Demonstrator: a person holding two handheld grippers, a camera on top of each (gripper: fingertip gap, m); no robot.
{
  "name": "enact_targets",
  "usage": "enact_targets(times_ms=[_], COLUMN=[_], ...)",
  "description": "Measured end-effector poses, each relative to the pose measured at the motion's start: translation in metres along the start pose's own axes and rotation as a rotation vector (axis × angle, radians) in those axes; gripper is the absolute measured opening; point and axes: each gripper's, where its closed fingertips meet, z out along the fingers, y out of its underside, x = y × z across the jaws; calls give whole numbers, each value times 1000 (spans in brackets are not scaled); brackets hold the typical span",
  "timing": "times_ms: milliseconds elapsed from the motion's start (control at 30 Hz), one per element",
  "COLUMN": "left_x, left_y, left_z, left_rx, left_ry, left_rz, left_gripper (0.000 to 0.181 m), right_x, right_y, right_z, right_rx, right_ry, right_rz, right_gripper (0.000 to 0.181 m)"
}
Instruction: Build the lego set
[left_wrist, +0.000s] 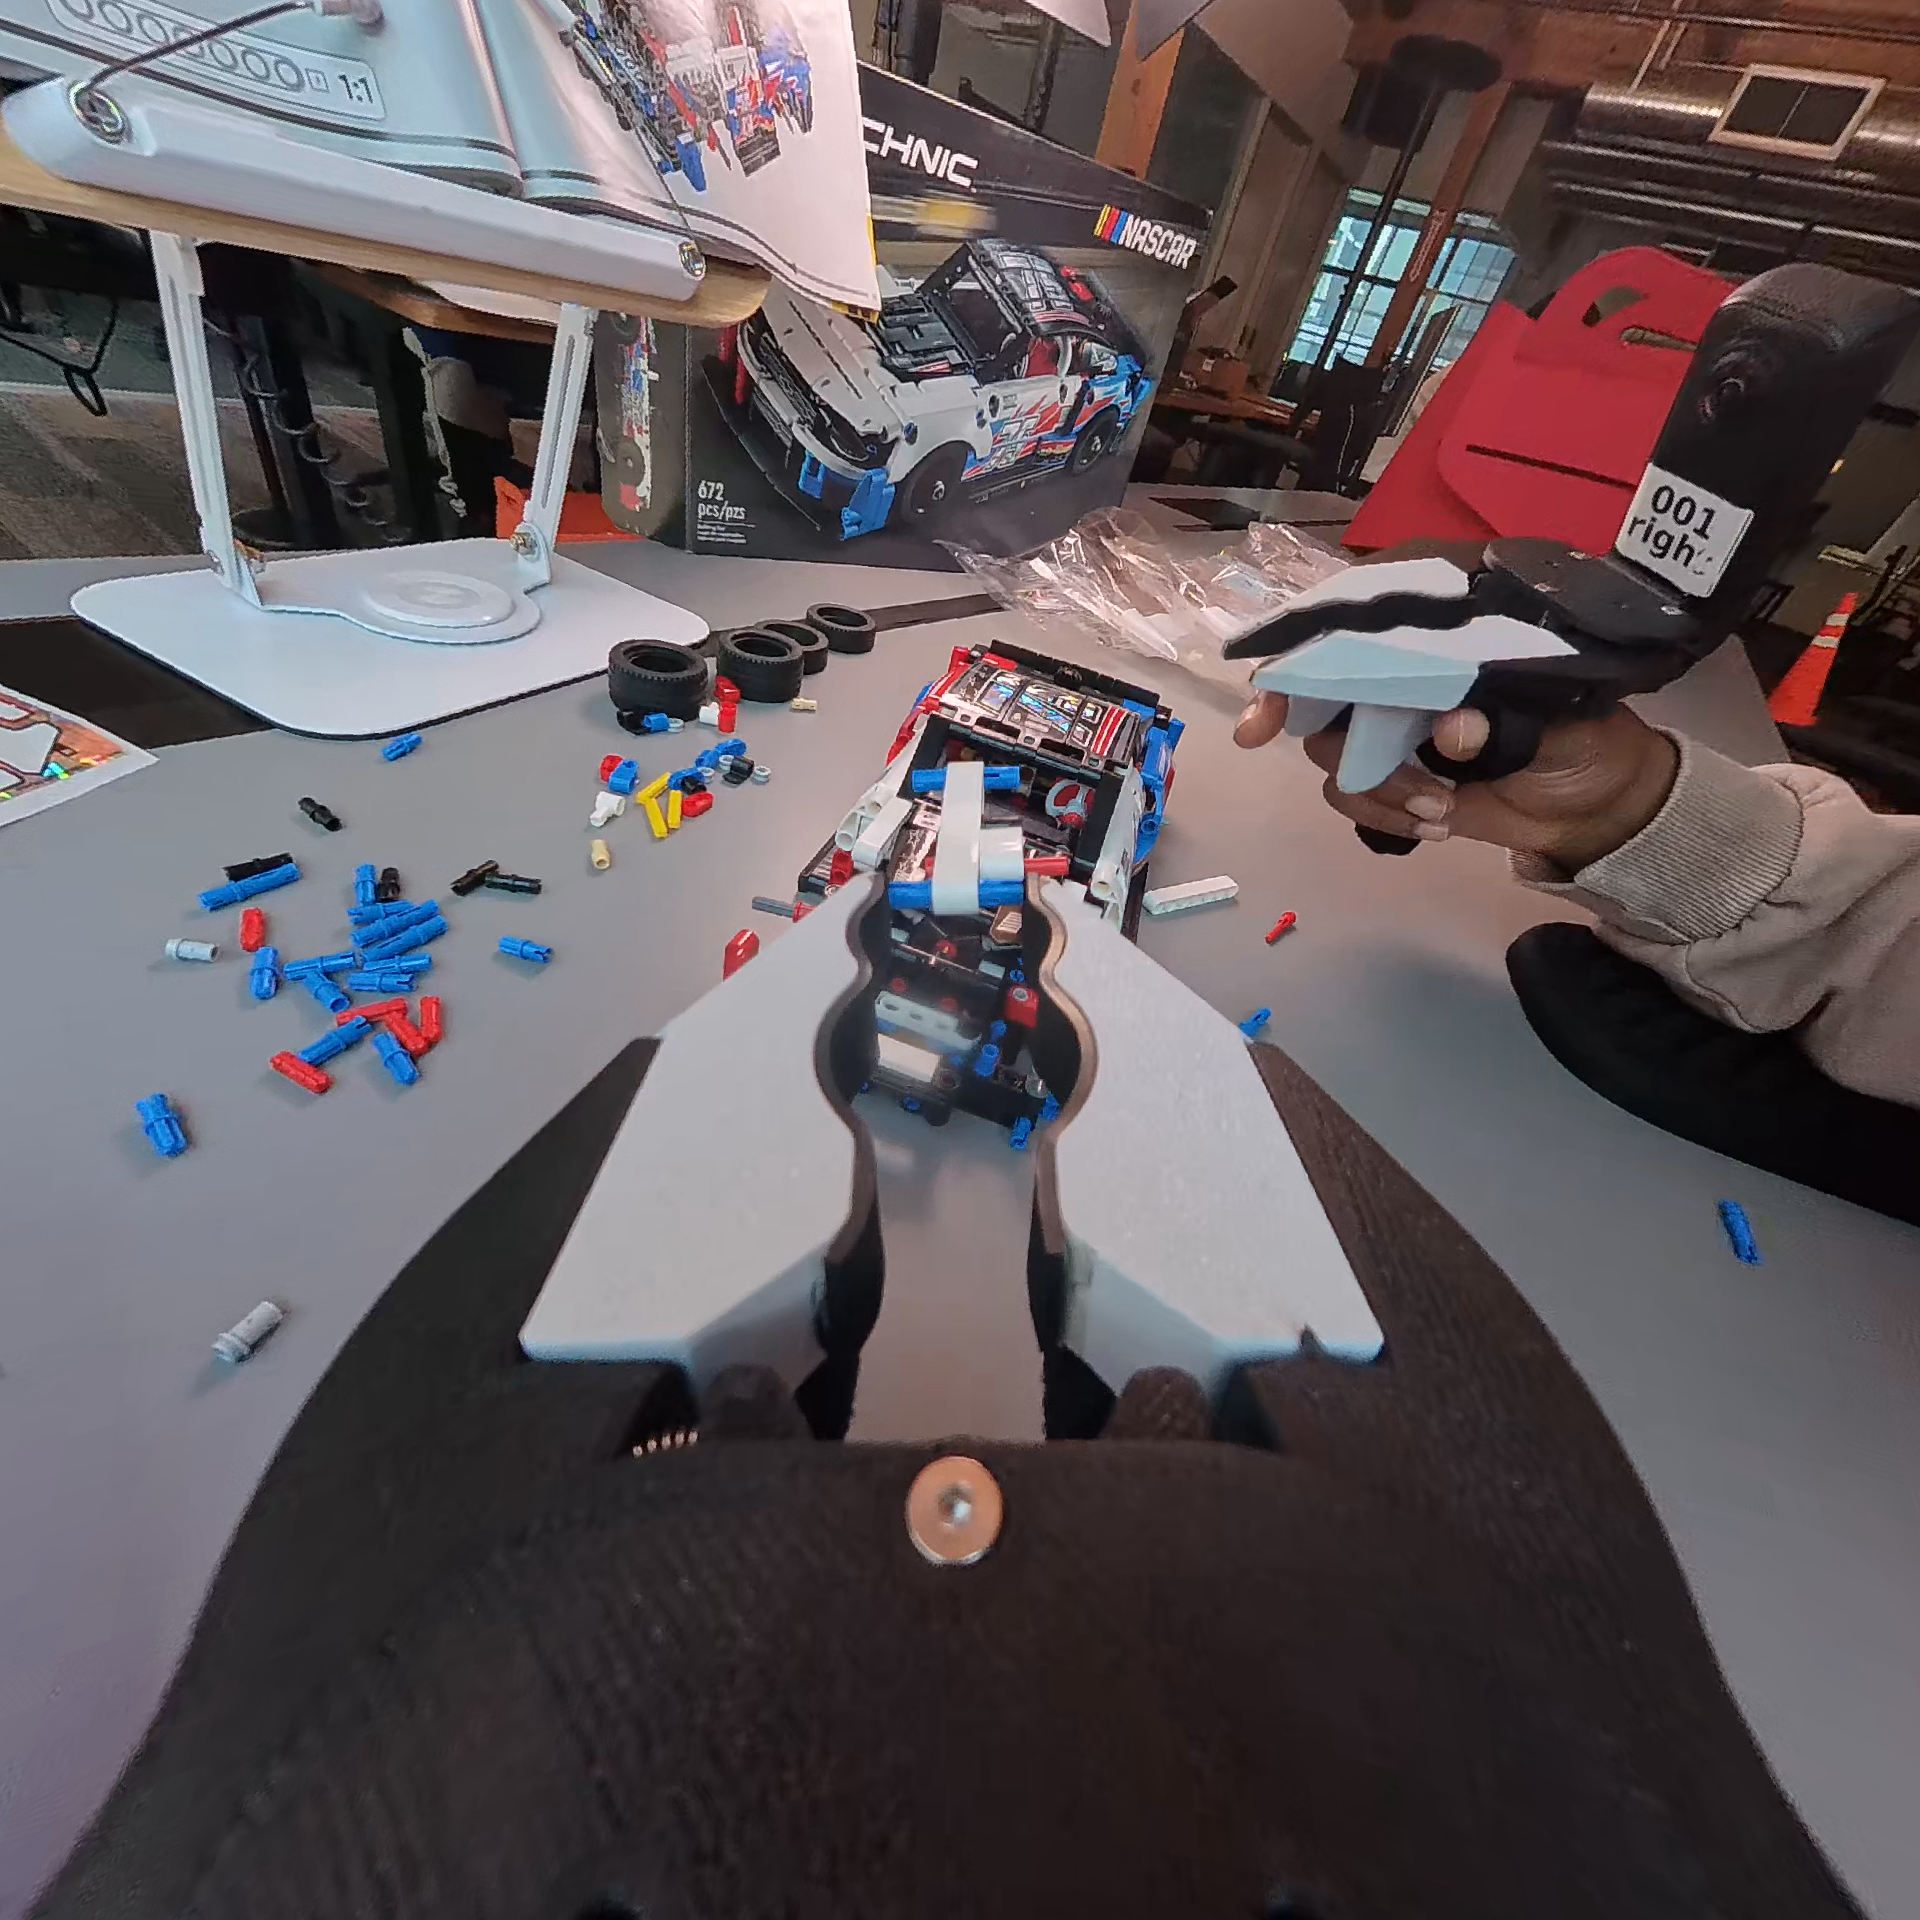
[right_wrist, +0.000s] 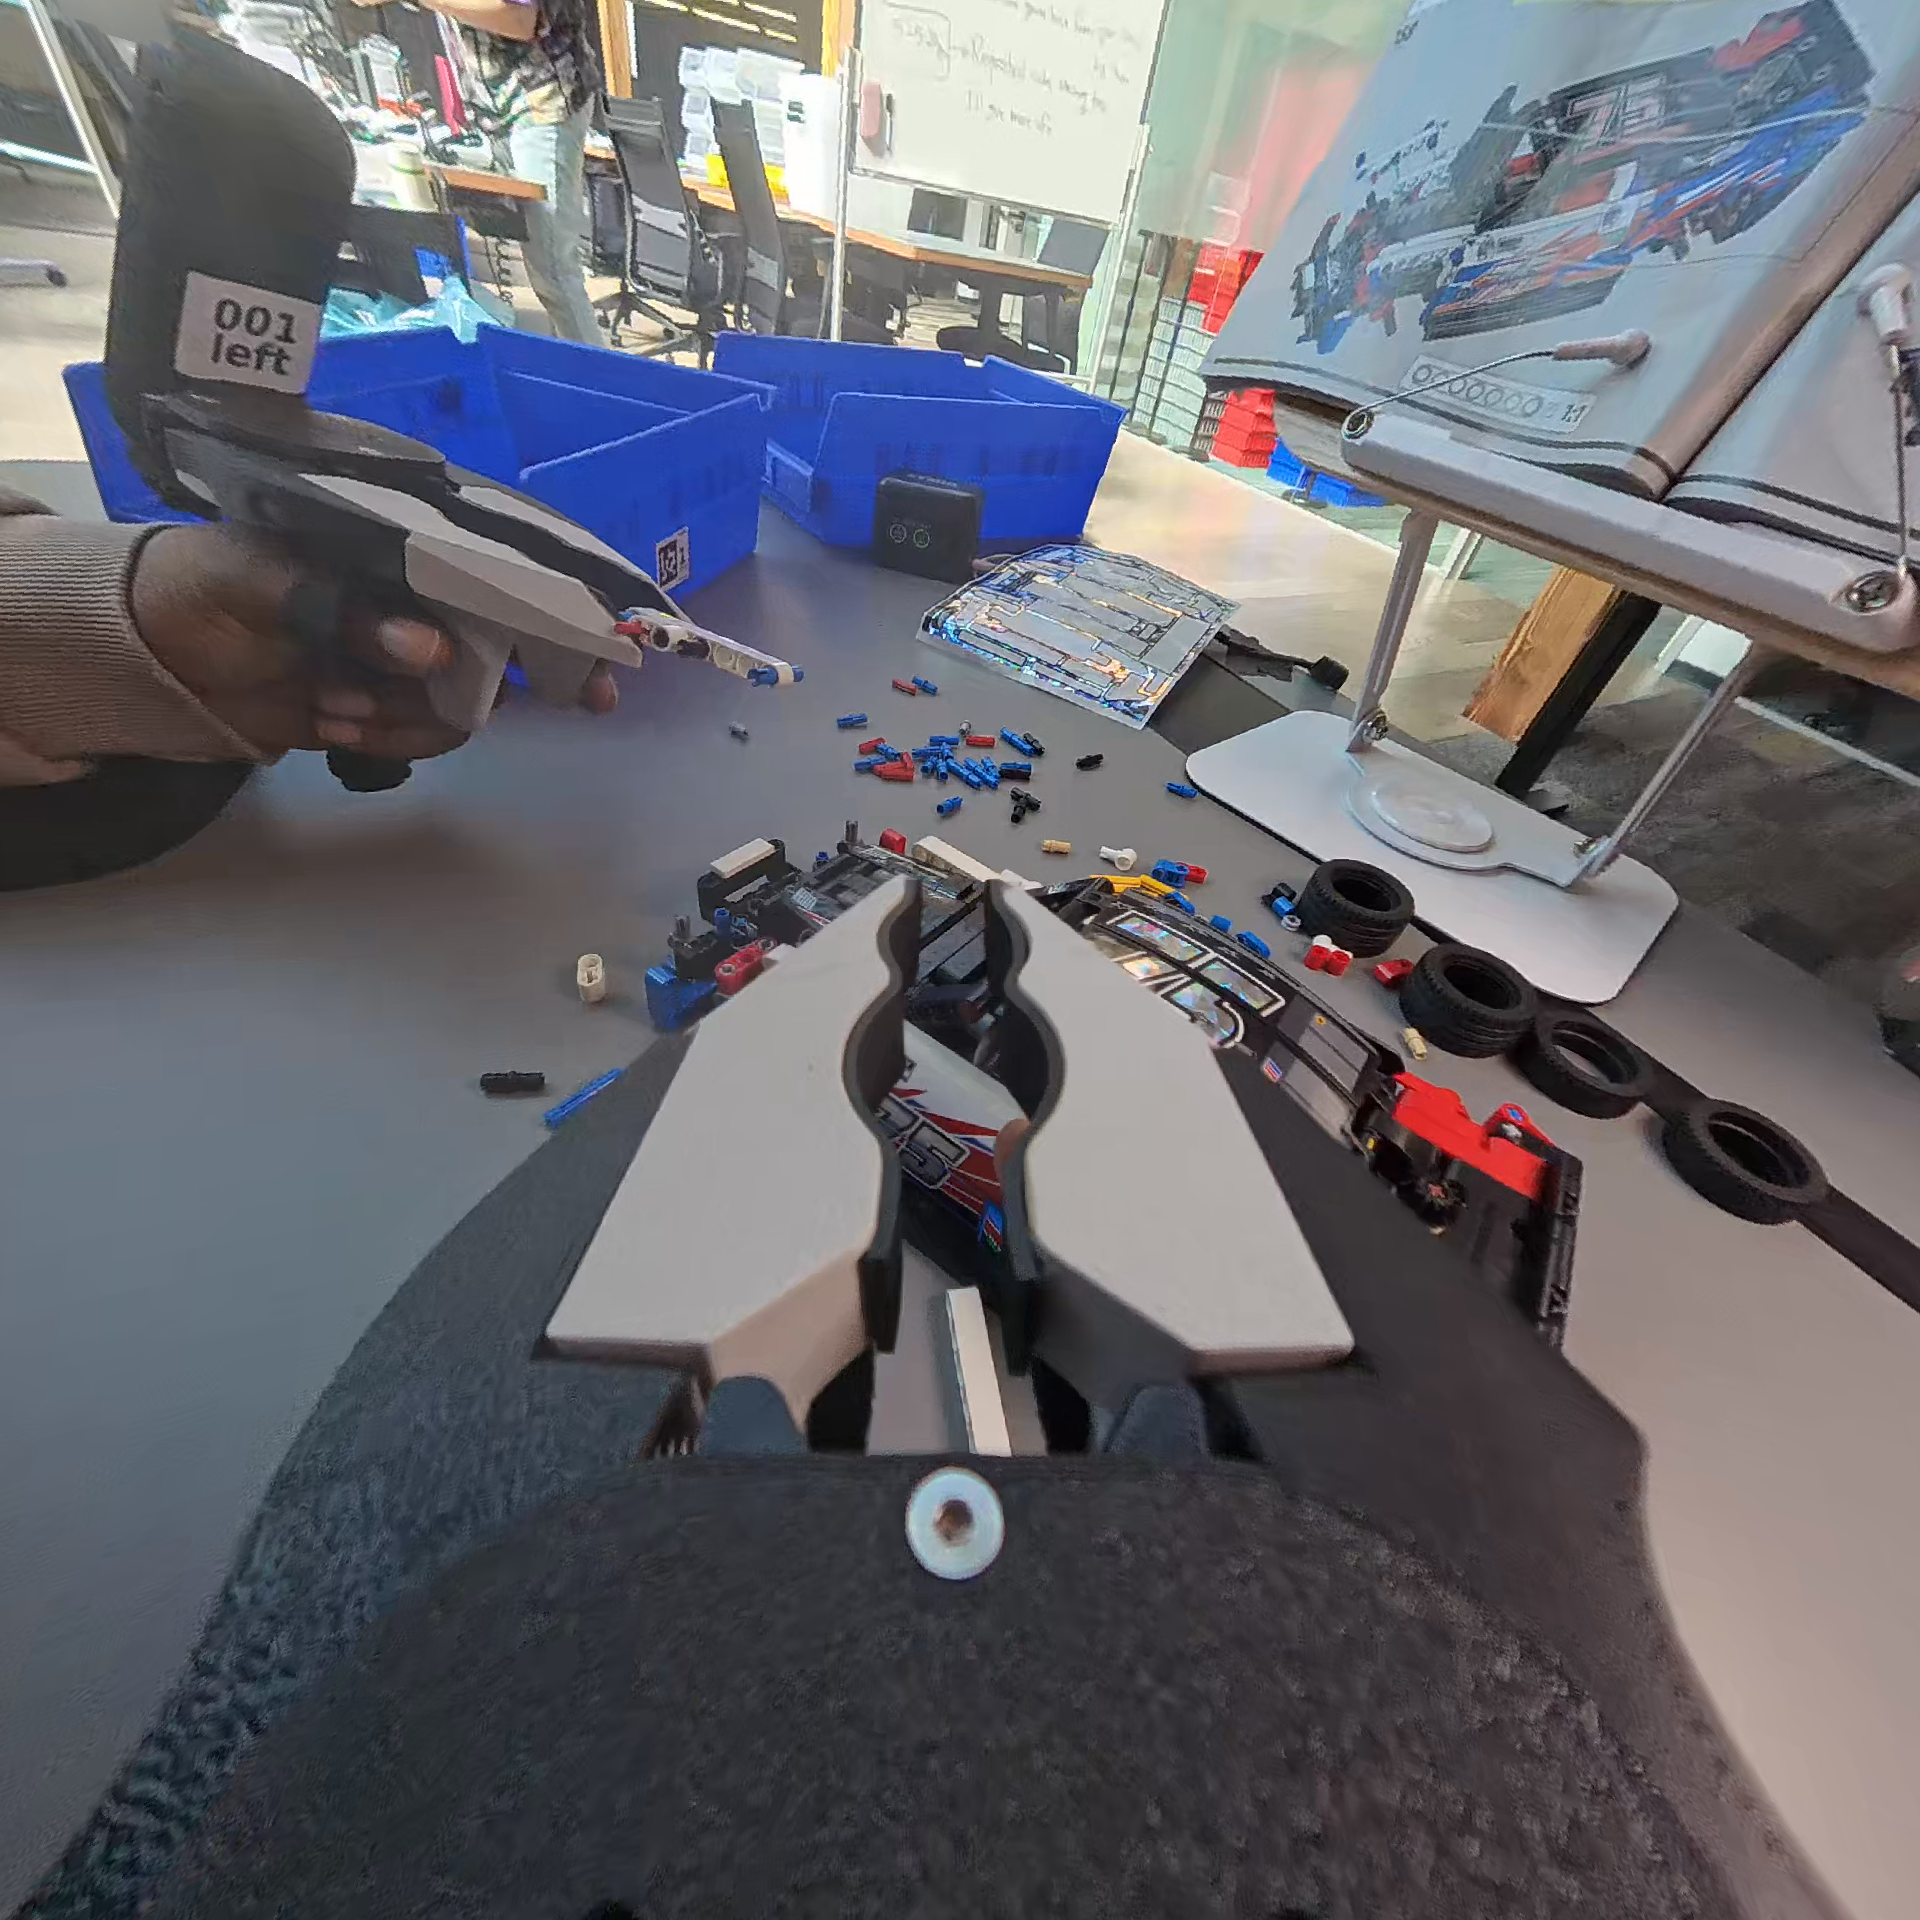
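A: Car model (left_wrist: 1023, 821) on the grey table (left_wrist: 1455, 1091), partly built: black frame, white side panels, red and blue pins, a shiny stickered roof. In the right wrist view its white door panel with a red and blue stripe sits right below the camera (right_wrist: 940, 1132).

B: And the left gripper (left_wrist: 961, 894)?

A: Its grey fingers (left_wrist: 769, 1049) are pinched on a white beam piece (left_wrist: 971, 842) with blue pins through it, held in the air over the car. The right wrist view shows that from the side: the beam (right_wrist: 712, 644) sticks out past the fingertips, well above the table.

B: Right gripper (right_wrist: 951, 899)?

A: Fingers narrow, with a thin gap and nothing between them. They hover low over the car. The left wrist view shows it held in a hand (left_wrist: 1496, 779) with a beige ribbed cuff.

B: Loose parts?

A: Small blue, red and black pins (left_wrist: 364, 966) scattered left of the car, 4 ribbed black rubber tyres (left_wrist: 748, 655) in a row, a crinkled clear plastic bag (left_wrist: 1143, 582).

B: Anything only 1 view shows?

A: The set's box (left_wrist: 914, 416) appears only from the left wrist; the blue bins (right_wrist: 644, 436) and the foil sticker sheet (right_wrist: 1081, 623) are clear only from the right. Both show the instruction booklet (right_wrist: 1558, 208) on its white stand (left_wrist: 364, 613).
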Motion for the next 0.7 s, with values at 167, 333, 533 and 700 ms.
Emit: enact_targets(times_ms=[167, 333, 533, 700], left_x=[-1, -1, 0, 0], left_y=[1, 0, 0, 3], left_z=[0, 0, 0, 1], left_rx=[1, 3, 9, 0], left_ry=[11, 11, 17, 17], left_rz=[-31, -28, -41, -47], left_gripper=[22, 22, 22, 22], right_x=[2, 9, 36, 32], right_y=[3, 11, 33, 80], right_z=[0, -1, -14, -38], right_rx=[2, -35, -222, -531], right_ry=[17, 59, 171, 73], right_rz=[-2, -30, -78, -106], right_gripper=[0, 1, 33, 47])
